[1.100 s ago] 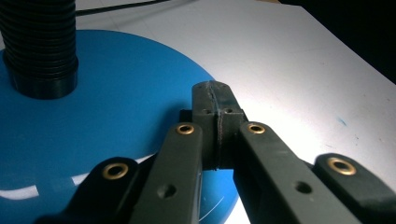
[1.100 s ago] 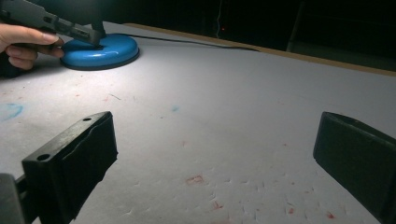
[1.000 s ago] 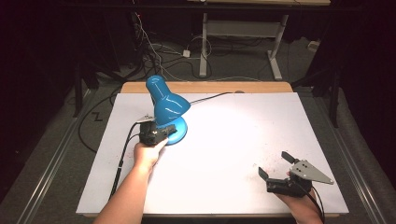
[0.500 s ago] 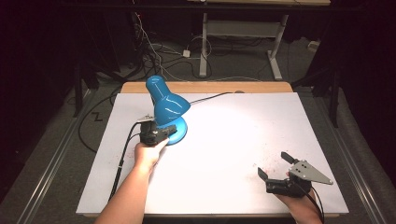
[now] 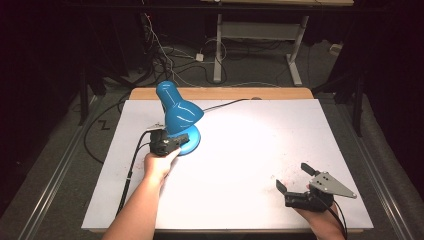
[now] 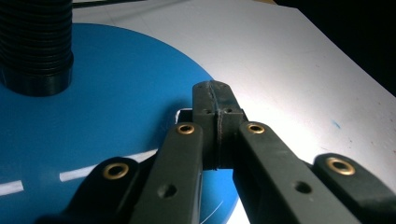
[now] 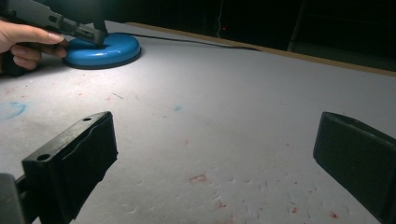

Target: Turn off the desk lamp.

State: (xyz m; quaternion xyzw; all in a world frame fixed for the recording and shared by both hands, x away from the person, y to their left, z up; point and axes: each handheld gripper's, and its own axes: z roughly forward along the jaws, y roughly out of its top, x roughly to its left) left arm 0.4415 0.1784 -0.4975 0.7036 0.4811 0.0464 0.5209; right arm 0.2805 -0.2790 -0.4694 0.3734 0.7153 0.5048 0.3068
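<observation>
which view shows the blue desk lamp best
The high view: it takes in the whole blue desk lamp, with shade, round base and black cord, and the left hand-held gripper at its base. The left gripper view gives just a close patch of base and the ribbed black neck. The right gripper view catches the base far off.

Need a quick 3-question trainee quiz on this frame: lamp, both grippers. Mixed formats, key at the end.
1. True or false: the right gripper has its jaws spread apart with nothing between them.
2. Where do the left gripper's closed tips sit? A) on the lamp's blue base B) on the lamp shade C) on bare table
3. Fill in: the lamp shade is ____ in colour.

Key: 1 true; 2 A; 3 blue.
</observation>
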